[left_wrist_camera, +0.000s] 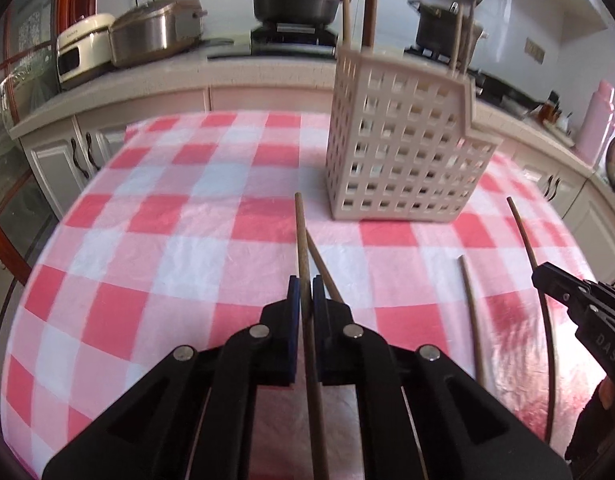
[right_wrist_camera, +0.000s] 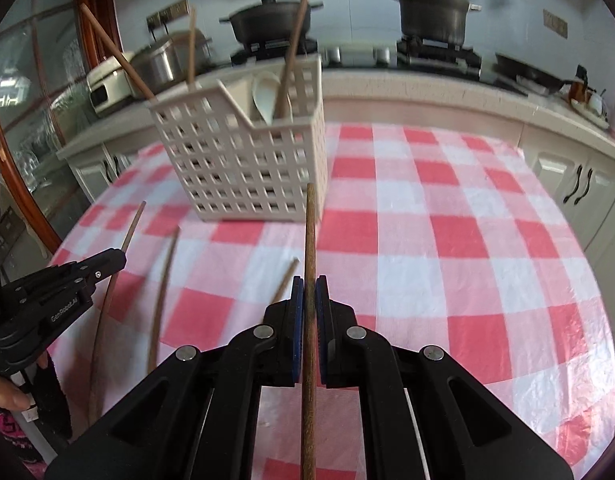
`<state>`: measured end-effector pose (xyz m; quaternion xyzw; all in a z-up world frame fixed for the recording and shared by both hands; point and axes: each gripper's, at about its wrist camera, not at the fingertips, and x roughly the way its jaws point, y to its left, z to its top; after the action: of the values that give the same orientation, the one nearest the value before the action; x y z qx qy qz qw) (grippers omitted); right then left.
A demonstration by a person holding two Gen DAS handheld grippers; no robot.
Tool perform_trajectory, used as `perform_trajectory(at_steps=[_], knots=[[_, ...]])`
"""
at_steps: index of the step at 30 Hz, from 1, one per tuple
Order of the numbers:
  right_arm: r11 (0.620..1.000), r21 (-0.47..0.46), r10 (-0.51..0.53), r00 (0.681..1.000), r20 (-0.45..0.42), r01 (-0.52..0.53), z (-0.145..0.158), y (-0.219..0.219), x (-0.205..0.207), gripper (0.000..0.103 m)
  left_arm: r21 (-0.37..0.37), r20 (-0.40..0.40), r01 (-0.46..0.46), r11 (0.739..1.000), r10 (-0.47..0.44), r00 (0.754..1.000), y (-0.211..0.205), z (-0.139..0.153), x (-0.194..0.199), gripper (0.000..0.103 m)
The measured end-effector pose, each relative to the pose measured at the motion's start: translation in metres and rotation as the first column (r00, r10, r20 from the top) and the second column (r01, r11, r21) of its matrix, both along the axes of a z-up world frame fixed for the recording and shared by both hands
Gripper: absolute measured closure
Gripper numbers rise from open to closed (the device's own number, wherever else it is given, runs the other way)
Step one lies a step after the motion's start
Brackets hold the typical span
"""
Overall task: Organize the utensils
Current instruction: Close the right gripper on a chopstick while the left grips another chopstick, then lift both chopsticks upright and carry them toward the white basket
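Clamped between my left gripper's (left_wrist_camera: pixel 306 294) blue pads is one chopstick (left_wrist_camera: pixel 302 248), and my right gripper (right_wrist_camera: pixel 310 294) is closed on another chopstick (right_wrist_camera: pixel 310 232) the same way, each stick running back past the pads and poking out ahead. Both look light, stiff and smooth, so I reckon a pinch nearer the middle stops them pivoting or sliding. Loose sticks (left_wrist_camera: pixel 469 300) lie on the checked cloth (left_wrist_camera: pixel 187 220) beside me; beyond stands the basket (right_wrist_camera: pixel 243 160), already holding several sticks and a white spoon (right_wrist_camera: pixel 265 94).
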<state>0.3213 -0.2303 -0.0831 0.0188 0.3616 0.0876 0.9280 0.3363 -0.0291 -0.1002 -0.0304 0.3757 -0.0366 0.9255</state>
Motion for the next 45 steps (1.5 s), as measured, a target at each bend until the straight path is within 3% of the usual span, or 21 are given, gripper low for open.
perform_trajectory(at_steps=[8,22,45], knots=[[1.000,0.009,0.002,0.995,0.104,-0.003,0.035,0.006,-0.028,0.097,-0.025,0.152,0.039,0.999,-0.035,0.988,0.006,0.046,-0.041,0.097],[1.000,0.002,0.005,0.972,0.236,-0.005,0.071,0.014,-0.079,0.097,0.000,0.322,0.069,0.998,-0.066,0.944,0.005,0.086,-0.104,0.097],[1.000,0.031,-0.008,0.948,0.319,-0.001,0.094,0.010,-0.109,0.097,0.039,0.422,0.071,0.997,-0.081,0.903,0.001,0.110,-0.135,0.097]])
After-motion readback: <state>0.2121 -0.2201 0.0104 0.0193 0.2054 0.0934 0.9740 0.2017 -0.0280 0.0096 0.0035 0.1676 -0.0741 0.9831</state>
